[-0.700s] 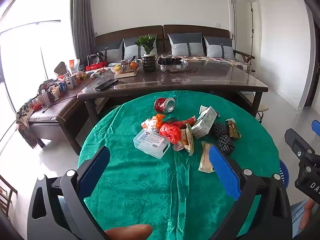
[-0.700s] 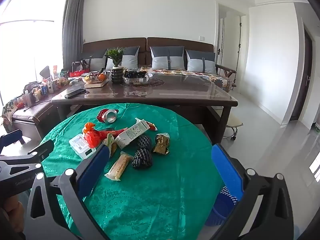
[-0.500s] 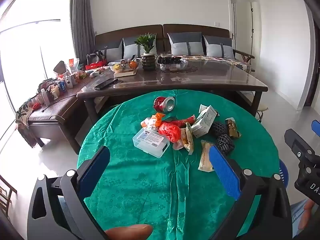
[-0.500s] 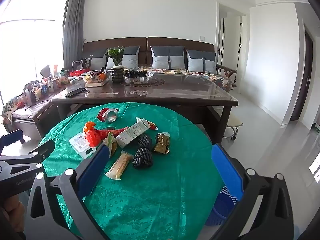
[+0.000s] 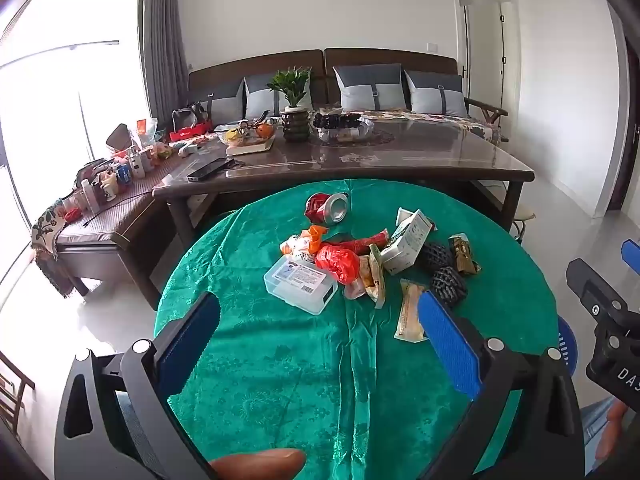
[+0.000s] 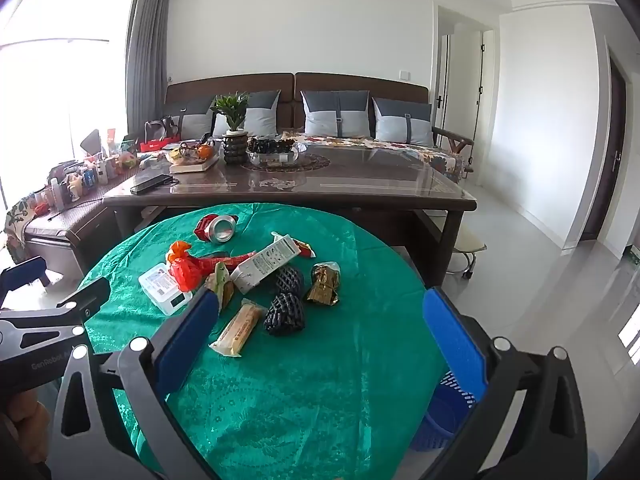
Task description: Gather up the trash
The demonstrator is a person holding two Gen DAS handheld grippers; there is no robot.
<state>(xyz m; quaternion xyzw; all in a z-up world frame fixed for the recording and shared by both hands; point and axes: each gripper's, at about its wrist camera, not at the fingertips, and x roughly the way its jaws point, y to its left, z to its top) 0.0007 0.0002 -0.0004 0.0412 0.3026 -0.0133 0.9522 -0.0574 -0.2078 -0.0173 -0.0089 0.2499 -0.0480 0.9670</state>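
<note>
The trash is lying in a loose heap near the middle of the round table (image 5: 248, 360) under its green cloth: a crushed red can (image 5: 328, 208), a milk carton (image 5: 408, 242), a red plastic bag (image 5: 338, 262), a clear plastic box (image 5: 300, 284), two black foam nets (image 6: 285, 314), a gold wrapper (image 6: 325, 284) and a long snack wrapper (image 6: 238, 328). All of it is looking light; the wrappers and bag are probably crumpling and slipping, so pinching them mid-body seems best, while the carton and box are offering stiff edges. The left gripper (image 5: 320, 344) and right gripper (image 6: 320, 340) are both hovering spread wide, holding nothing. A blue basket (image 6: 440, 420) is waiting beside the table.
</note>
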